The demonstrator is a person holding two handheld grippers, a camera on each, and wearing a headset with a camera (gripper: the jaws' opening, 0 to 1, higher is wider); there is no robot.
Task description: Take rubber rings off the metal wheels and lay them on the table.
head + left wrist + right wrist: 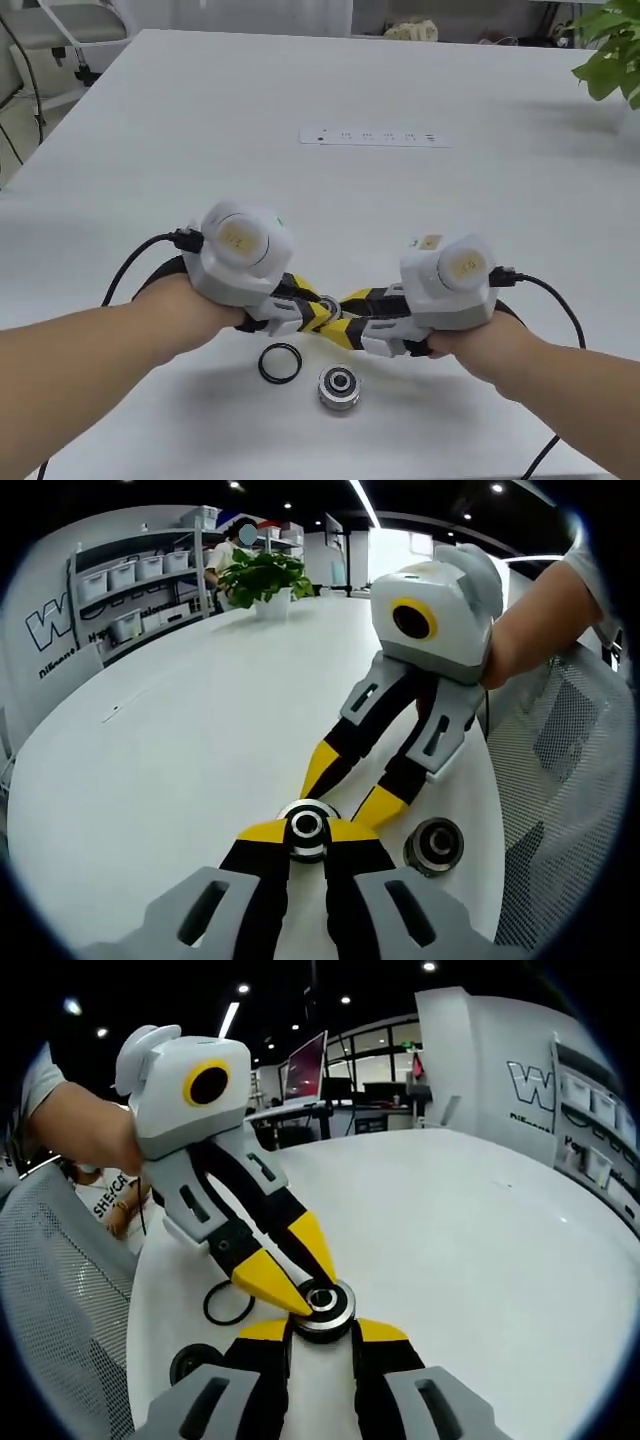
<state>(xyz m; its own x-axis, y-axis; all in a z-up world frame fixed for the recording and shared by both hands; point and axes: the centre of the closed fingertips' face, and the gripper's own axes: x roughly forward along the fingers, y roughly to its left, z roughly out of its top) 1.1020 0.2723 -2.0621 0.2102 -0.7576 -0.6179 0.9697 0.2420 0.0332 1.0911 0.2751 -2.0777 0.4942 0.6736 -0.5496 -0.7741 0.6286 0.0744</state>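
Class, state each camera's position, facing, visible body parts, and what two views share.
Head view: on the head, facing down at the table; forearms show.
Left gripper view: on left tool, facing right tool; right hand shows.
Right gripper view: on right tool, facing left tool; left hand shows.
Both gripper views share the wheel.

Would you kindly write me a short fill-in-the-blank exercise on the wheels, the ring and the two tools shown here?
1. Of the ___ wheels in view, the left tool and right tool both clamp the held wheel.
2. The ring lying on the table is ___ in colour.
3. In the head view, the loose wheel lies just ___ of the ring.

Missing words: two; black; right.
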